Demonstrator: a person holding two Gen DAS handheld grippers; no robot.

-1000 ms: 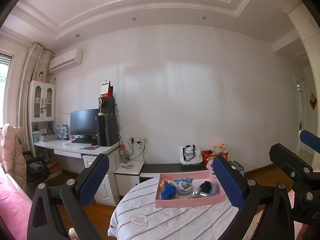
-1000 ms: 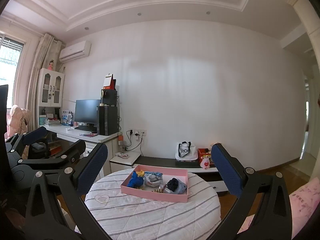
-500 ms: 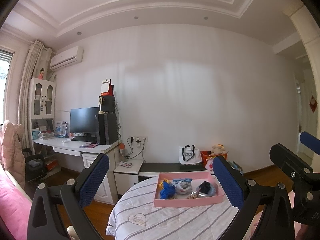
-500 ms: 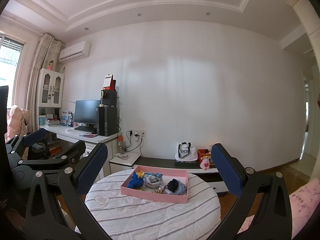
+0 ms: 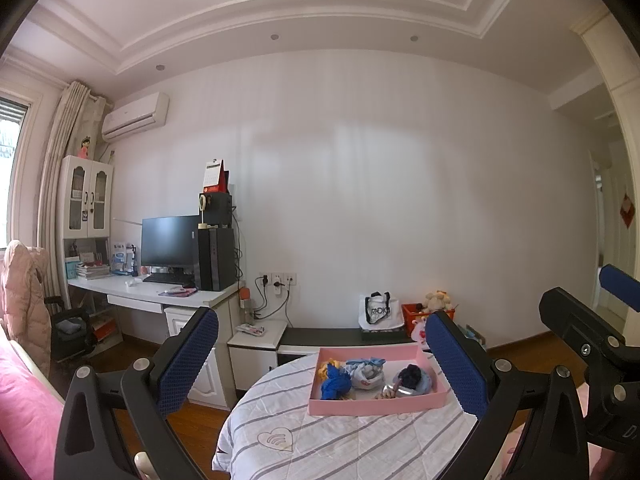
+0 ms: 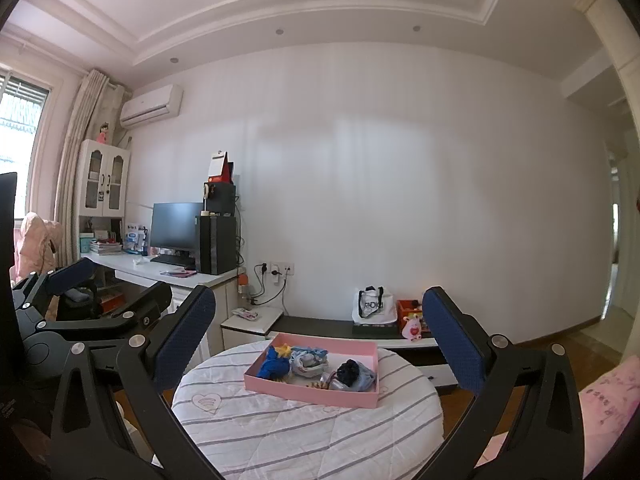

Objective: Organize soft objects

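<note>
A pink tray [image 5: 376, 405] [image 6: 320, 393] lies on a round table [image 5: 320, 444] [image 6: 280, 432] covered in white striped cloth. Inside it sit a blue soft toy [image 5: 335, 384] [image 6: 274, 365], a pale cloth bundle [image 5: 366, 374] [image 6: 309, 360] and a dark bundle [image 5: 412, 378] [image 6: 352, 372]. My left gripper [image 5: 320, 360] is open, held well back from the tray with nothing between its fingers. My right gripper [image 6: 320, 356] is open too, also short of the tray and empty. The left gripper's body [image 6: 80, 312] shows at the left of the right wrist view.
A white desk [image 5: 160, 292] with a monitor [image 5: 170, 242] and a computer tower [image 5: 216, 258] stands at the left wall. A low dark bench [image 5: 340, 336] behind the table carries a white tote bag [image 5: 378, 312] and plush toys [image 5: 434, 302]. Pink bedding [image 5: 24, 408] lies at the lower left.
The left wrist view has drifted slightly, so the table and tray sit a little further left. The right wrist view is almost unchanged. Both grippers stay open.
</note>
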